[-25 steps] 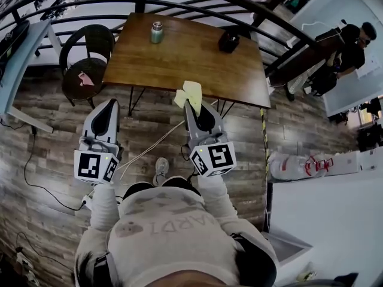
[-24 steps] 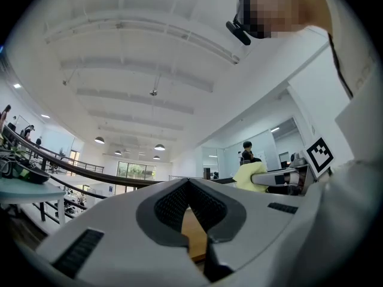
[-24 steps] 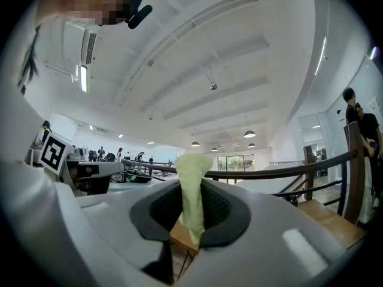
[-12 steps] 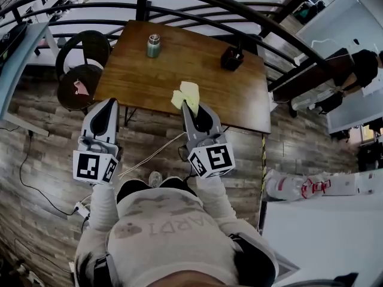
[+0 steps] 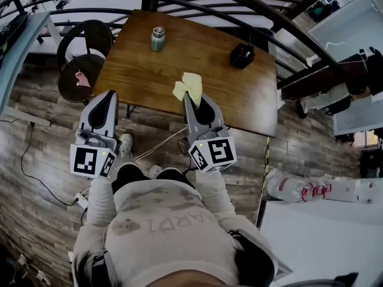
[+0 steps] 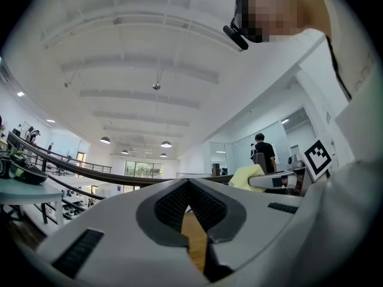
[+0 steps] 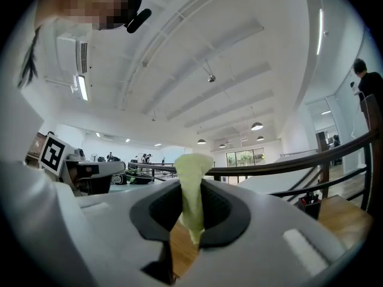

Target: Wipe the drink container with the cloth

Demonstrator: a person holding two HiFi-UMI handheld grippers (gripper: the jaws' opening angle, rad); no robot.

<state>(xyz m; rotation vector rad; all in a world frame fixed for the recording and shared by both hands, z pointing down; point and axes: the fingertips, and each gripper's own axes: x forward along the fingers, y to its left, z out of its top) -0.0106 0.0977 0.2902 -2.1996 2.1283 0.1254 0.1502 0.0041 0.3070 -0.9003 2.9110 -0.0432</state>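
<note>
The bottle (image 5: 157, 39) shows only in the head view. It stands upright near the table's (image 5: 149, 70) far edge, in the upper middle of the frame, well apart from both grippers. The right gripper (image 5: 190, 99) is in the centre, its tip over the table's near edge, with a yellow cloth (image 5: 188, 87) sticking out of it. The left gripper (image 5: 111, 94) is at centre left, just beside the table's near-left corner and over the plank floor (image 5: 36, 142). A black box (image 5: 242, 56) stands at the table's upper right, and a chair (image 5: 84, 52) is at upper left.

From above, the grip itself is hard to read. The right gripper view shows it plainly: the jaws pinch the cloth (image 7: 192, 172) between their pads, and its folded end rises above them. The black box (image 7: 308, 201) is at lower right there. The left gripper view shows that gripper's fingers pressed together at the tips with nothing between them. Table wood shows through the slit below them. The cloth (image 6: 244, 177) appears at the right of that frame.
</note>
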